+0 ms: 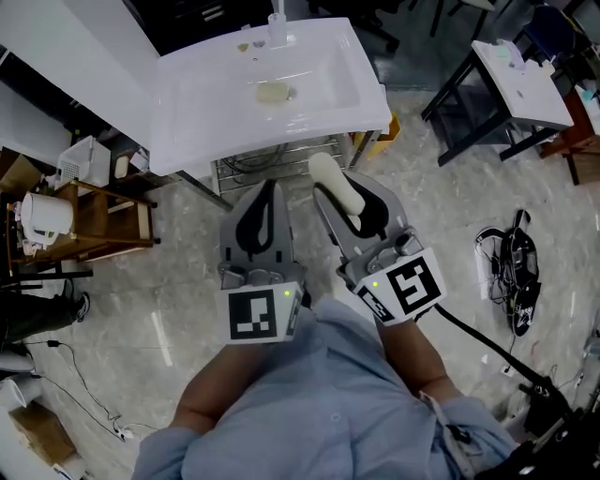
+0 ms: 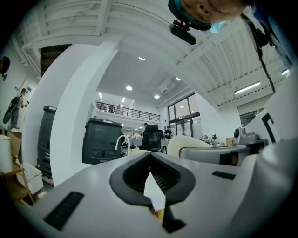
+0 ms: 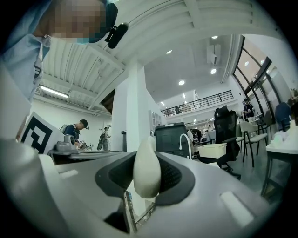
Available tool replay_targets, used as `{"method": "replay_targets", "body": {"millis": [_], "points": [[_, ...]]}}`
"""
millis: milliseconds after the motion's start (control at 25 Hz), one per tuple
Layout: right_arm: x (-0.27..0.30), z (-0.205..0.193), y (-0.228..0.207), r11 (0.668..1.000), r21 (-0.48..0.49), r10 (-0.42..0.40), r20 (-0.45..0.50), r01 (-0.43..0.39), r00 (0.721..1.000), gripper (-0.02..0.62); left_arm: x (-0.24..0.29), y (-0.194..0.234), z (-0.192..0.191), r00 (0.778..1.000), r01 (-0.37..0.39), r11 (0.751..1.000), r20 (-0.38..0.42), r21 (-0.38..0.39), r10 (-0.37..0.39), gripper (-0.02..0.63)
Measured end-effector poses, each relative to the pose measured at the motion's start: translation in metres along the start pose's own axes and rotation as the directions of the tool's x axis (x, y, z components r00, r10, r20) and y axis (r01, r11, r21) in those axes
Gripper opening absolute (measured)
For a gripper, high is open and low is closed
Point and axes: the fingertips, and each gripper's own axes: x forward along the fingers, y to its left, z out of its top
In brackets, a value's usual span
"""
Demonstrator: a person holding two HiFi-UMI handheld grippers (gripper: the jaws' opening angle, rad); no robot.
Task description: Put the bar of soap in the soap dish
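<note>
Already the first half of the job looks done. Nearest me, my right gripper (image 1: 345,199) is clamped on the bar of soap (image 3: 147,172). The cream oval stands on edge between the dark pads, which press on its two flat sides, and its rounded end pokes out past the tips. To its left my left gripper (image 1: 270,202) carries nothing. Its jaws are drawn together with the tips meeting and only a thin sliver of gap lower down, so I judge it is only along for the ride. Both tools point level towards the far side, over bare floor (image 1: 187,281), and neither has reached the white sink (image 1: 187,112) beyond them. The soap is well short of the basin and touches nothing but my pads. Farther on, in the hollow of that basin, lies a pale oval piece, which I take for the soap dish (image 1: 274,92), though it is too small to be sure. It looks empty. Beyond it, at the far rim, stands the tap (image 1: 277,26). What is left, as I judge it, is to carry the bar over the near rim, lower it onto the dish, and open the right jaws.
</note>
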Motion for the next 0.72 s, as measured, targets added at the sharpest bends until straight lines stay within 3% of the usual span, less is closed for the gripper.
{"method": "replay_targets", "body": {"millis": [400, 720], "points": [[0.071, -0.009, -0.013, 1.000, 0.003, -0.011, -0.025, 0.011, 1.000, 0.107, 0.050, 0.061, -0.006, 1.000, 0.007, 1.000, -0.012, -0.028, -0.007, 0.008], [0.084, -0.018, -0.046, 0.998, 0.012, -0.057, -0.052, 0.058, 0.997, 0.107, 0.085, 0.061, -0.025, 0.998, 0.035, 0.998, -0.051, -0.060, -0.038, 0.008]]}}
